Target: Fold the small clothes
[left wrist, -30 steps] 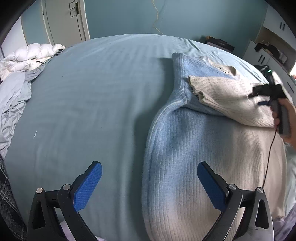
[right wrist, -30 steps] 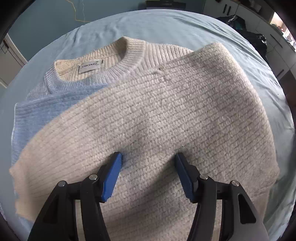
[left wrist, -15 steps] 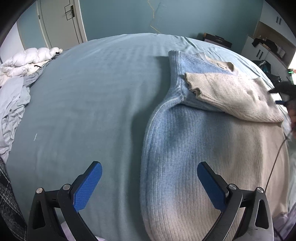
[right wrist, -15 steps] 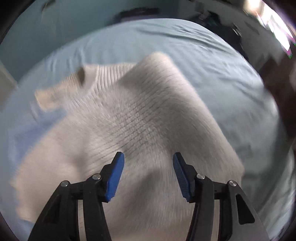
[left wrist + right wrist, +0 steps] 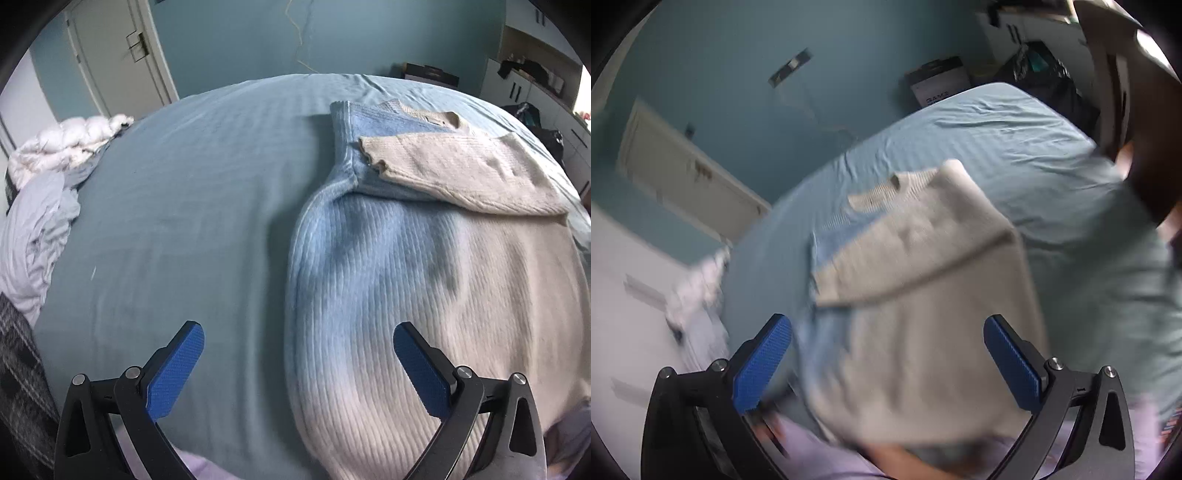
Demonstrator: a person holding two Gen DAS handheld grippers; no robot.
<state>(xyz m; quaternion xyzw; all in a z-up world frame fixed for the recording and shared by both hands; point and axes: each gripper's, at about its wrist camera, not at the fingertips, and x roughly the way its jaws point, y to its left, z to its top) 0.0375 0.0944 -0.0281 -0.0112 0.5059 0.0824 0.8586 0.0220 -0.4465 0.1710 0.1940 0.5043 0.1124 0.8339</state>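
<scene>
A knitted sweater (image 5: 424,280), blue on the left and cream on the right, lies flat on the blue bed sheet (image 5: 184,206). Its cream sleeve (image 5: 461,173) is folded across the chest, and the left side is tucked under. My left gripper (image 5: 299,365) is open and empty, low over the sweater's near left hem. In the blurred right wrist view the sweater (image 5: 923,314) lies below my right gripper (image 5: 888,358), which is open wide and empty, held above the near hem.
Crumpled white bedding (image 5: 44,206) lies at the bed's left edge. A door (image 5: 118,55) and teal wall stand behind. Shelves and dark bags (image 5: 532,110) stand at the back right. A dark box (image 5: 938,85) stands beyond the bed.
My right gripper has let go of the folded sleeve, opened wider and pulled back toward the near hem, leaving the left wrist view. The left gripper has stayed open, tilting up slightly.
</scene>
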